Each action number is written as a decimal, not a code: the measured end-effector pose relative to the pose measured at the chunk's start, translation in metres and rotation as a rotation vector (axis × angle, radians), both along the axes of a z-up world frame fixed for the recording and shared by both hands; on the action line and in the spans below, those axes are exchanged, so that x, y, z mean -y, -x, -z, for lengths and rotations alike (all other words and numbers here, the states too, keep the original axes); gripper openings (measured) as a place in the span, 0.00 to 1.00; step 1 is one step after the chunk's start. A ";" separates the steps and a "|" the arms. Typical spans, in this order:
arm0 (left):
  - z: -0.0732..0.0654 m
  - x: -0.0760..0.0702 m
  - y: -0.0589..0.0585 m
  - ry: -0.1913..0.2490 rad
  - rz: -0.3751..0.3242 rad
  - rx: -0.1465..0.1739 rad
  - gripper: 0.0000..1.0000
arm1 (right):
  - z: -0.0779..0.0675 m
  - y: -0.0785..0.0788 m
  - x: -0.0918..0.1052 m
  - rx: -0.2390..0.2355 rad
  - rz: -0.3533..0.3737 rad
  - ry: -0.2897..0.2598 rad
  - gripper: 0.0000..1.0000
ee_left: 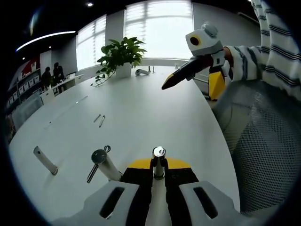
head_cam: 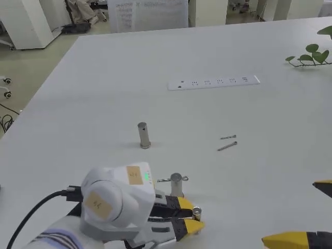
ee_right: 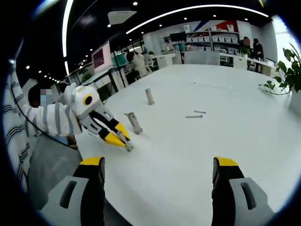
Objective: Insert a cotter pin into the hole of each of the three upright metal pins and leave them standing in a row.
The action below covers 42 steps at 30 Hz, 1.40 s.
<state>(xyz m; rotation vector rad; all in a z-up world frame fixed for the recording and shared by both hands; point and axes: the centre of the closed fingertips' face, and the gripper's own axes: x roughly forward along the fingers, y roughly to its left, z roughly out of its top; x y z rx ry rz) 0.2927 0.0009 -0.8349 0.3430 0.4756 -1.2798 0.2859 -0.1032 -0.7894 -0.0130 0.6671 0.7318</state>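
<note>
Noted left fingers [ee_left: 136, 165] clamped on one pin [ee_left: 159, 153] near tabletop [head_cam: 104, 78] front edge; second pin [head_cam: 176, 183], cotter [head_cam: 164, 180] through it, just beside; third pin [head_cam: 143, 135] farther back; two loose cotters [head_cam: 227, 143] apart; right fingers [ee_right: 91, 162] wide, empty
</note>
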 end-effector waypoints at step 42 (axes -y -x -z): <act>-0.011 -0.023 0.017 0.029 -0.118 -0.124 0.40 | -0.007 -0.034 0.022 0.025 -0.146 0.114 0.88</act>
